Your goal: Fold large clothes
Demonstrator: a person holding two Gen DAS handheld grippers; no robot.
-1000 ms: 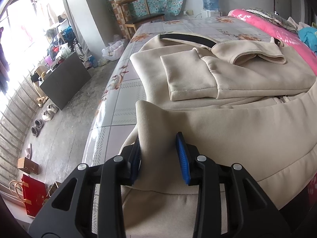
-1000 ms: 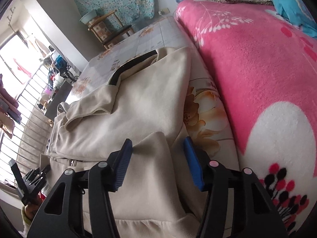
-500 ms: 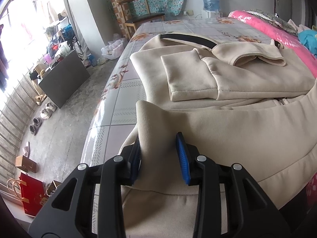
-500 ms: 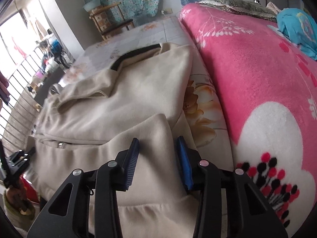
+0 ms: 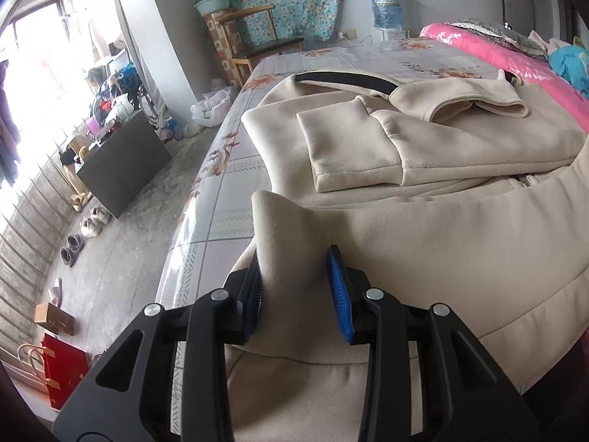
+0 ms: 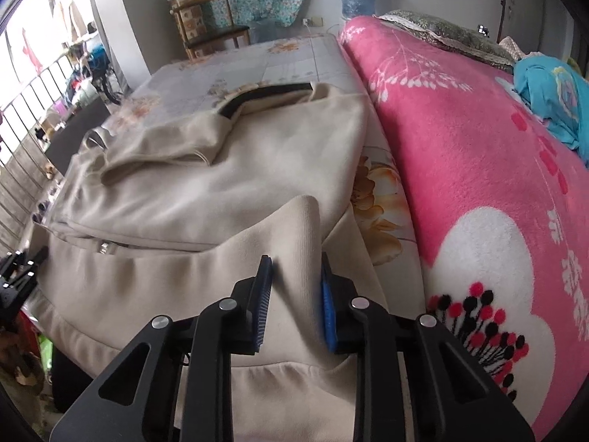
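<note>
two grippers each pinch a near corner of the beige jacket (image 5: 423, 140), which lies spread on the floral sheet (image 5: 228, 169) beside the pink blanket (image 6: 460, 140). the left gripper (image 5: 294, 287) has its jaws drawn in on the raised hem corner on the side away from the blanket; the right gripper (image 6: 294, 291) is clamped narrow on the hem corner just beside the blanket. both sleeves already lie folded across the jacket's chest, one cuff (image 5: 478, 105) near the black collar (image 5: 346, 80). judging from this, the step in hand is the bottom-to-top fold. the next move calls for lifting both corners together, level, and carrying them toward the collar so the hem lands square without dragging the sleeves askew.
</note>
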